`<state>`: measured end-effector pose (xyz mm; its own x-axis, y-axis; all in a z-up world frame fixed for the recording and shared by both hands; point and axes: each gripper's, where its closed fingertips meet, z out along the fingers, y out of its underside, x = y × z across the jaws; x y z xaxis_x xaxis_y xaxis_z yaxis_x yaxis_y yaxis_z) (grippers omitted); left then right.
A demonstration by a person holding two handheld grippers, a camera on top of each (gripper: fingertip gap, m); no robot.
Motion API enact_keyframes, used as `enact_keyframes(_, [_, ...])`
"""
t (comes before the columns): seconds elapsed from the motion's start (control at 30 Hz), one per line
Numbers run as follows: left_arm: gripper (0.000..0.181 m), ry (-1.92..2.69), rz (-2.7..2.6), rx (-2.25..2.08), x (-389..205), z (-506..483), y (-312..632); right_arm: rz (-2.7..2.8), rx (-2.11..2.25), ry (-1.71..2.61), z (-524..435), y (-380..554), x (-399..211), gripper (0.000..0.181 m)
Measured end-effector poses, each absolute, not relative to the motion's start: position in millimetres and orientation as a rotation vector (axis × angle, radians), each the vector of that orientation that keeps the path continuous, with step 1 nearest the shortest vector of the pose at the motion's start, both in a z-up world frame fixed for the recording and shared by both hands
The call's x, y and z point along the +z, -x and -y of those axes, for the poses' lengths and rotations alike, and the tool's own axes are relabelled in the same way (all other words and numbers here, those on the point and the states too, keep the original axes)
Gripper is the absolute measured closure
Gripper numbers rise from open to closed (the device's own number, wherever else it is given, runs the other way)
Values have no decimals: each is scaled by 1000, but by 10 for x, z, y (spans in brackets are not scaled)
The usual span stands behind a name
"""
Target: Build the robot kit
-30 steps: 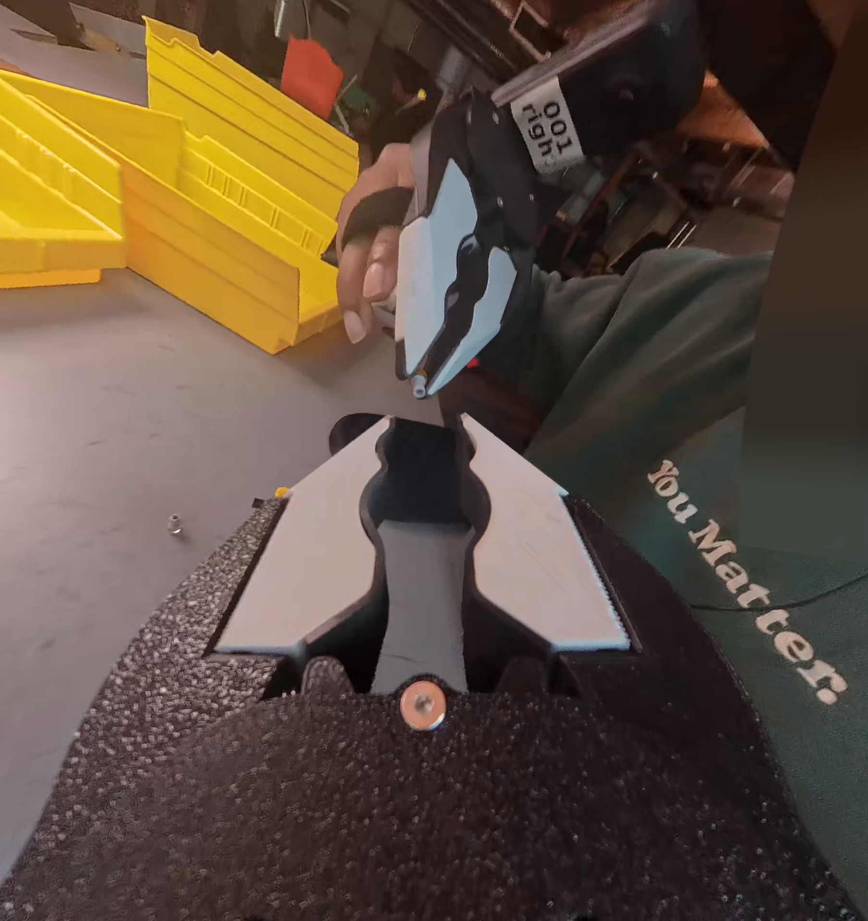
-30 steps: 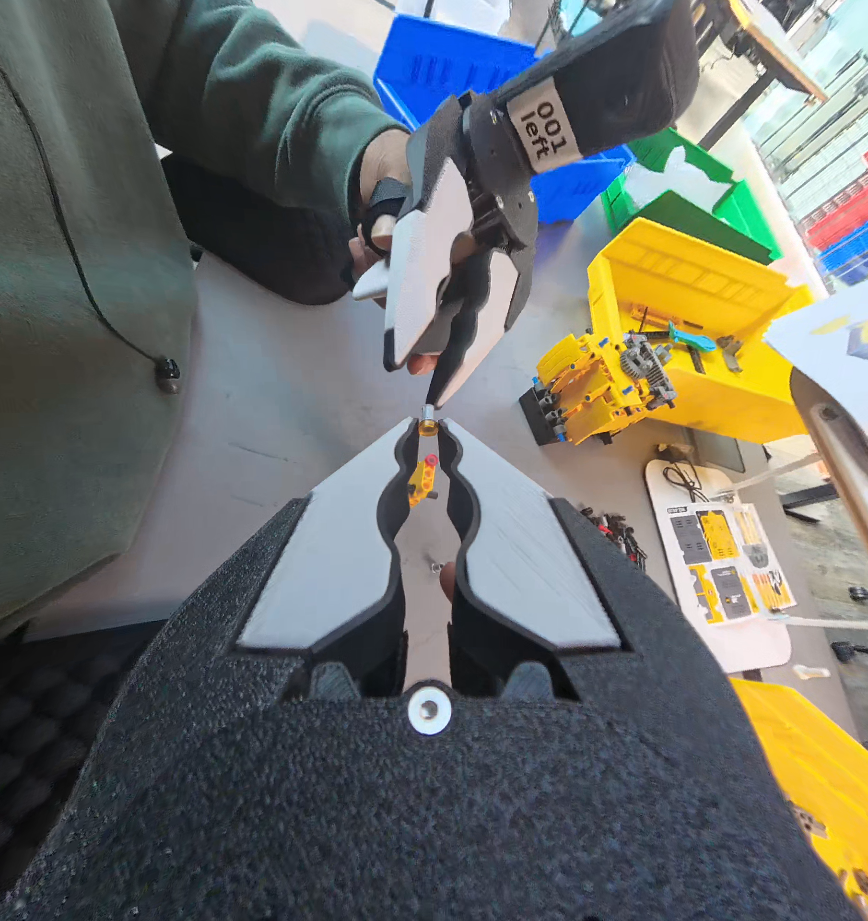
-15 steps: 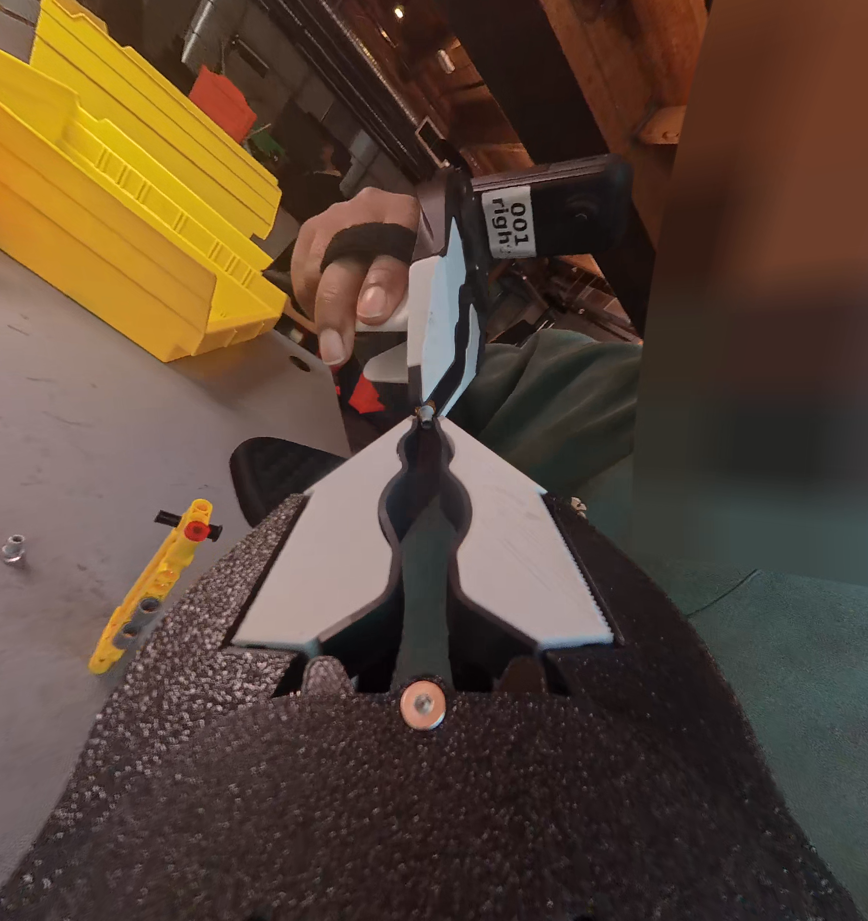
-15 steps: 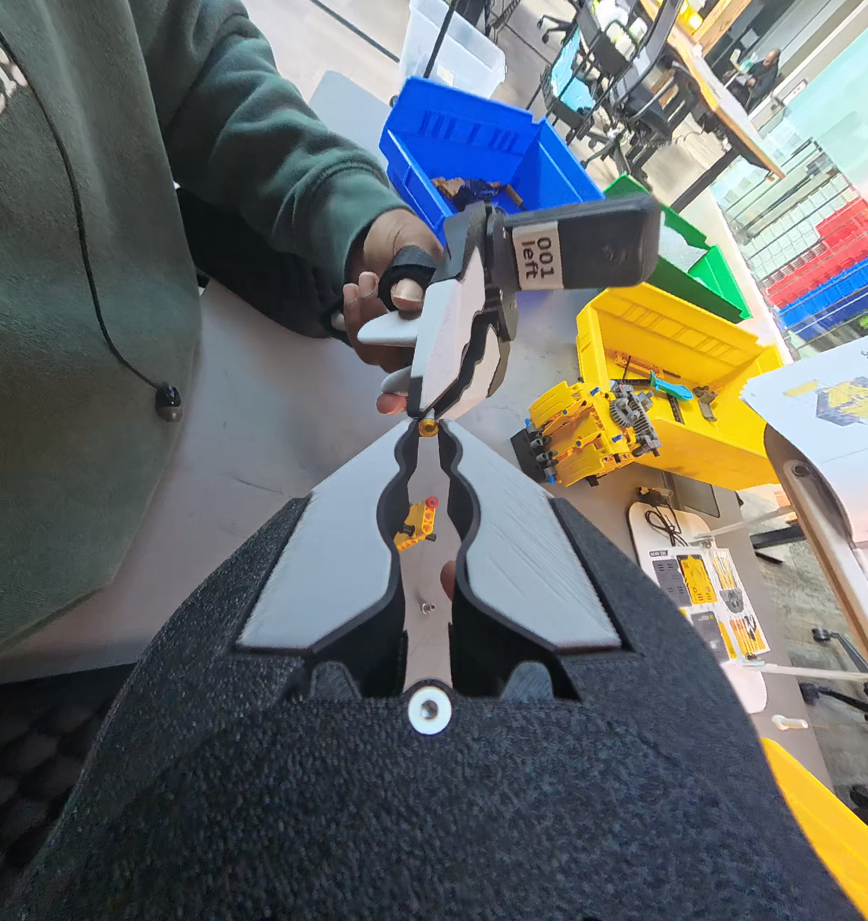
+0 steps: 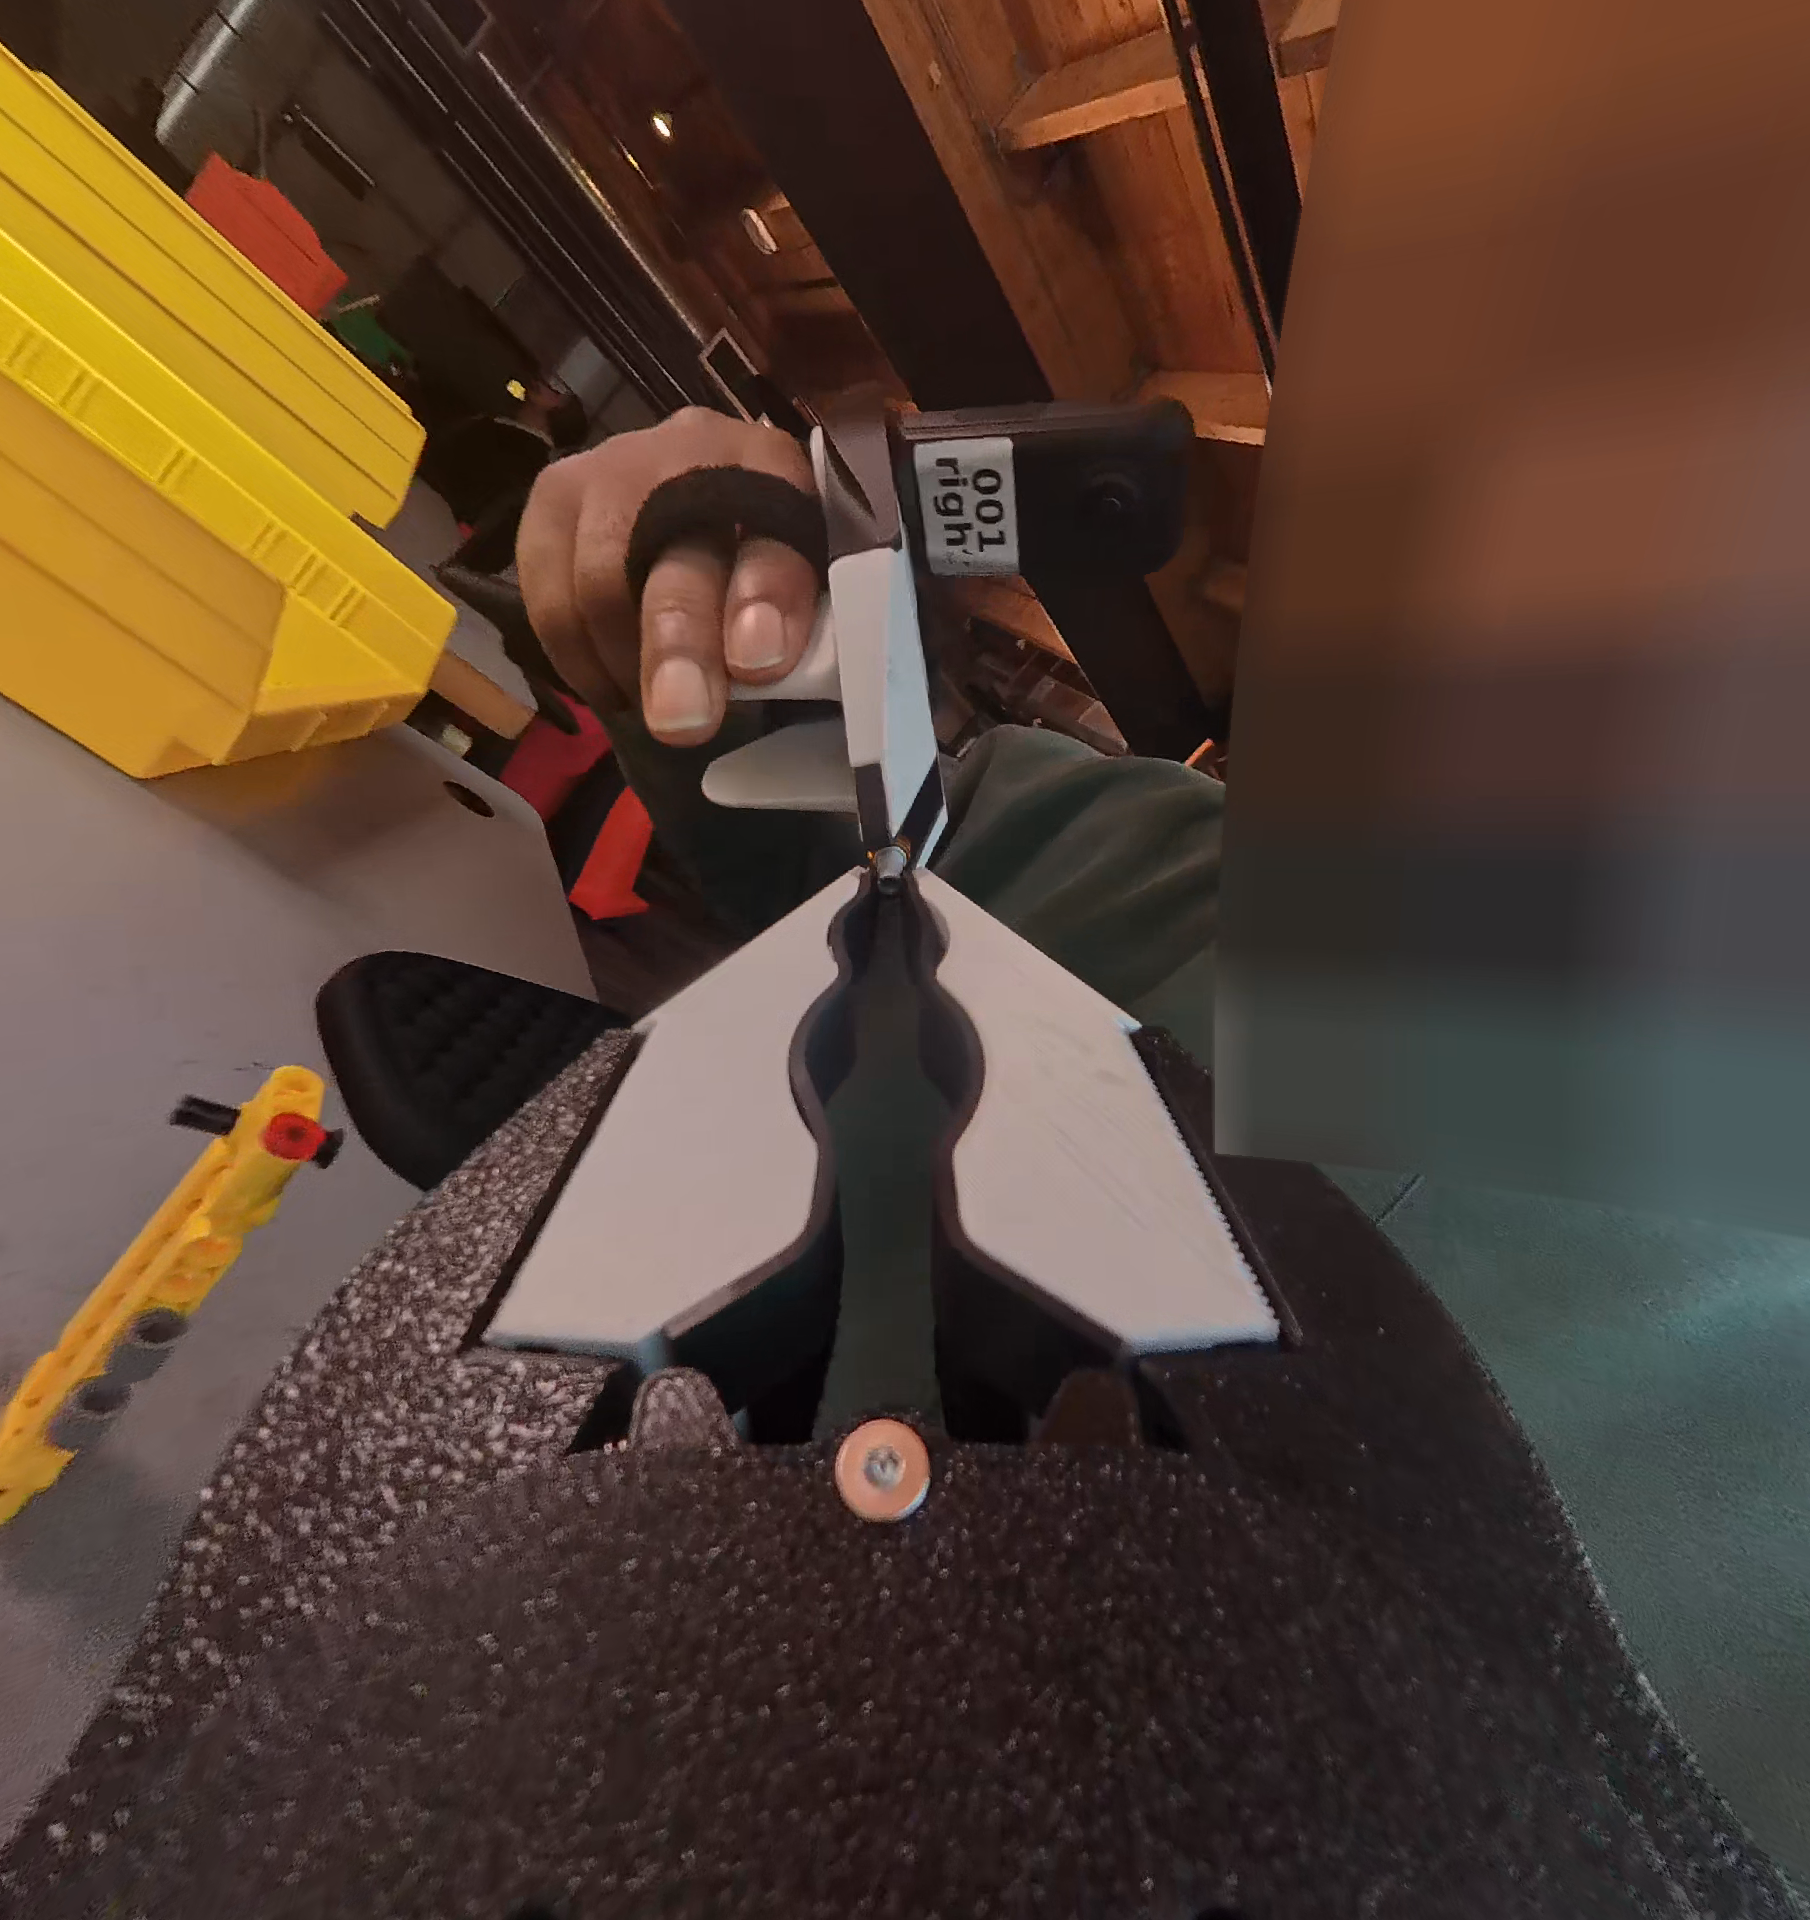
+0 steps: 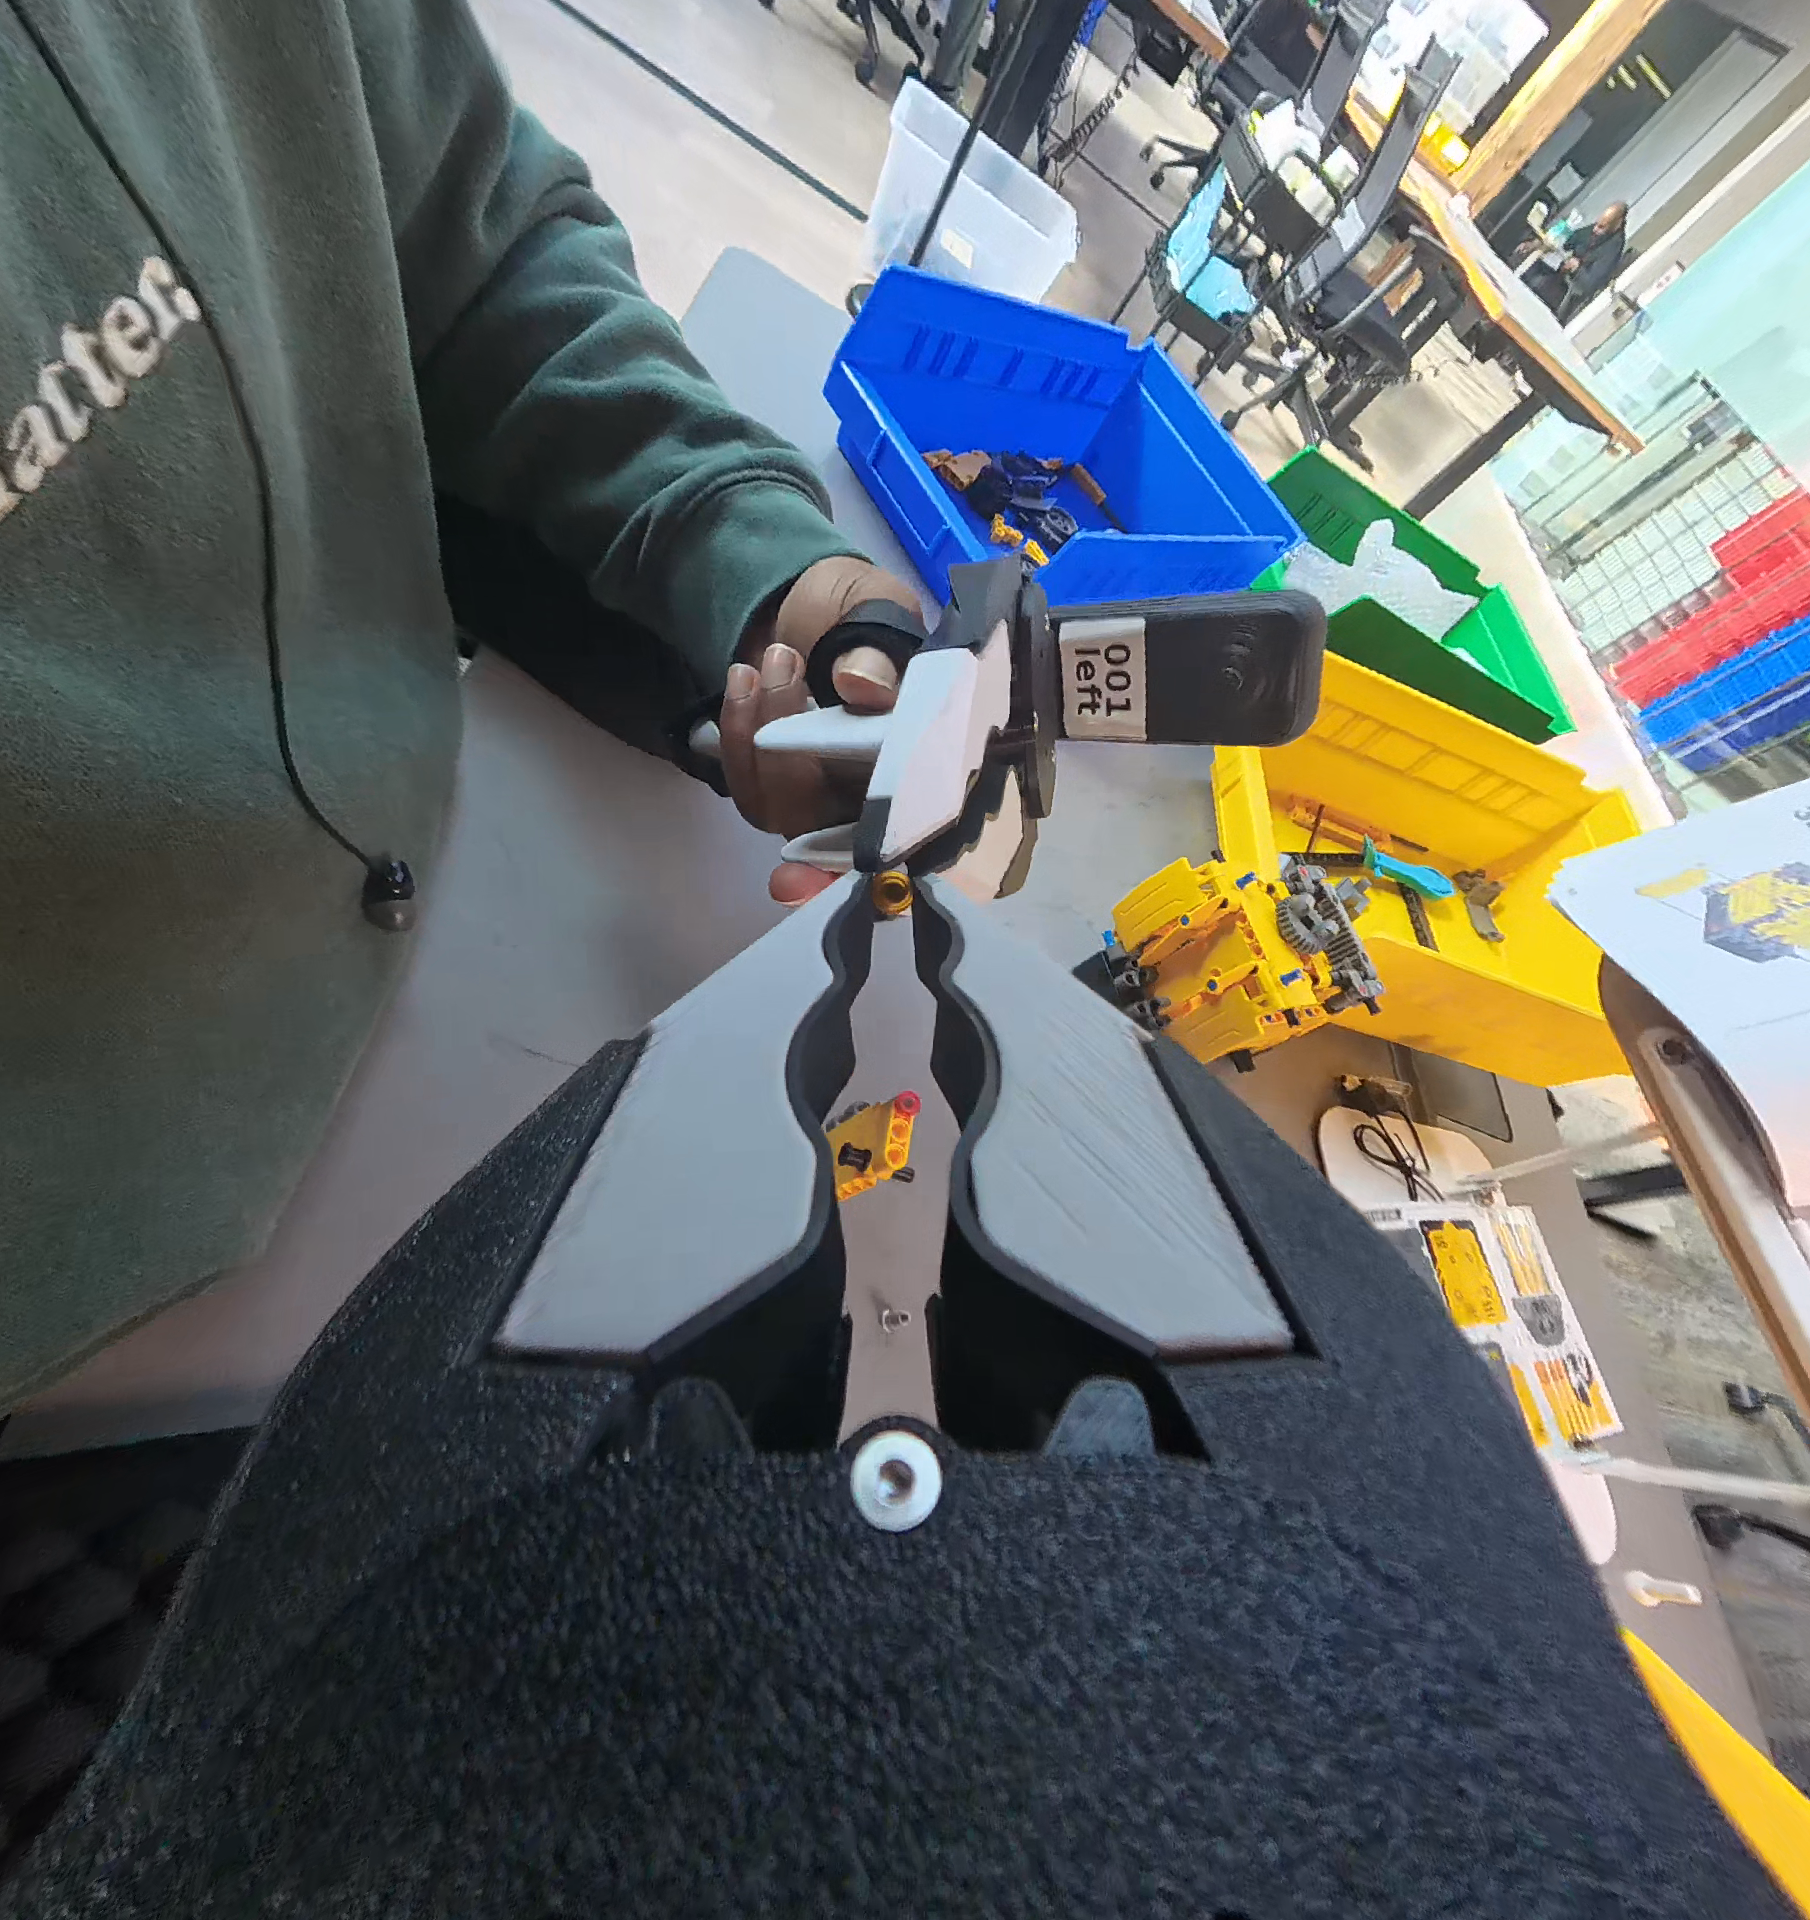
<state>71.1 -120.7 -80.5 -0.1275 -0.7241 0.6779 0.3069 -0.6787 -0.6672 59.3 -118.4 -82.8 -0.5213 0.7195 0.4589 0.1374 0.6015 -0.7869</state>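
The right gripper [image 6: 890, 914], clenched on a small round orange plastic bush [image 6: 890, 891] high above the yellow perforated plastic beam [image 6: 870, 1148], has now closed tip to tip with the left gripper [image 5: 885, 894], whose narrowed jaws reach the bush's grey end [image 5: 885, 864], though I cannot tell whether they grip it.

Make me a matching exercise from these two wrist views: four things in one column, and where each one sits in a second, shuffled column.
Things
1. small orange plastic bushing
2. long yellow plastic beam with holes
3. blue plastic bin
4. yellow brick-built vehicle model

Places
A. lying flat on the grey table
B. pinched at the tips of the right claw
C. standing just in front of the open yellow plastic bin
D. on the table beyond the person's green sleeve

Pairs: 1-B, 2-A, 3-D, 4-C
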Motion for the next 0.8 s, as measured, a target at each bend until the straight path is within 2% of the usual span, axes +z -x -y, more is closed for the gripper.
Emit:
enact_keyframes(0.13, [160, 1577, -555, -1384, -1016, 943, -387, 2124, 750, 873, 882, -494, -1047, 175])
enact_keyframes(0.23, [150, 1754, -654, -956, -1456, 750, -190, 2261, 706, 1031, 705, -470, -1234, 174])
enact_keyframes(0.3, [148, 1811, -724, -860, -1725, 721, -252, 2361, 670, 1116, 674, -452, -1362, 175])
enact_keyframes(0.57, [159, 1786, -872, -776, -1937, 706, -545, 2603, 453, 1279, 633, -447, -1693, 175])
enact_keyframes(0.67, [174, 1796, -884, -733, -1972, 689, -567, 2645, 429, 1310, 655, -452, -1743, 175])
enact_keyframes(0.8, [174, 1801, -872, -708, -1977, 665, -568, 2687, 372, 1349, 670, -466, -1777, 175])
